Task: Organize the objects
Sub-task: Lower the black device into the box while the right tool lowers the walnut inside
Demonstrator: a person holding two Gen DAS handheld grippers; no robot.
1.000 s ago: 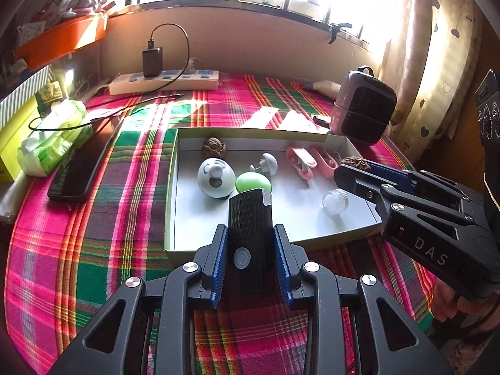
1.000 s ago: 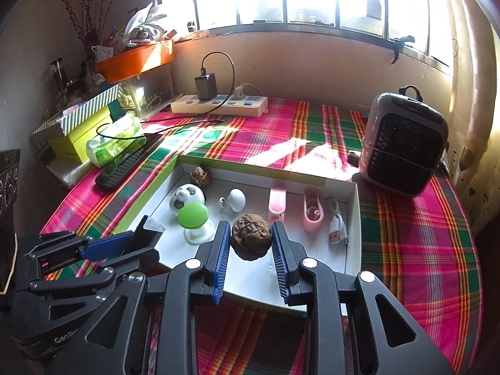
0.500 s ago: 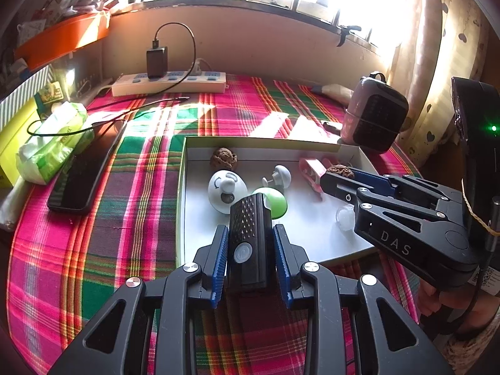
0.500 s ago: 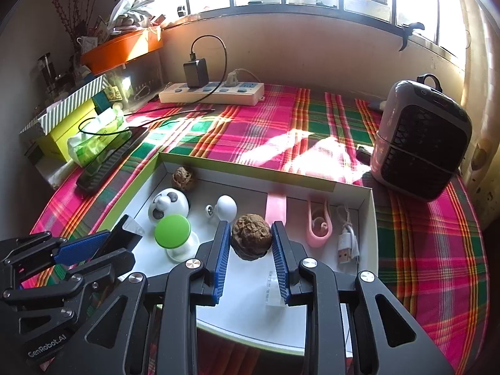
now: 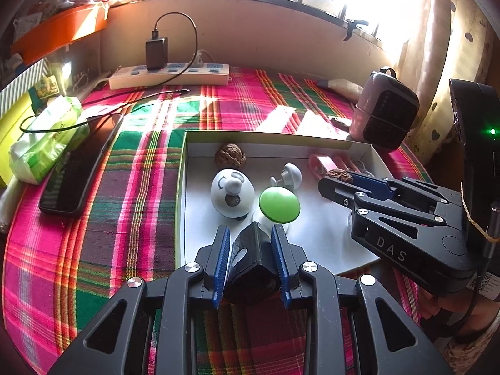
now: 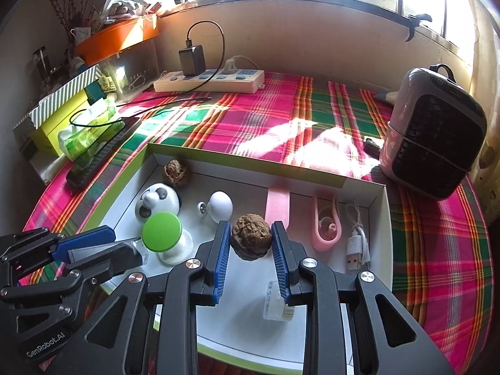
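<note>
Left gripper (image 5: 250,250), jaws just closing further, clamps a small black device (image 5: 250,261) tilted over the near edge of the white tray (image 6: 379,218), while right gripper (image 6: 250,250) pinches a walnut (image 6: 251,240) above the tray's middle.
</note>
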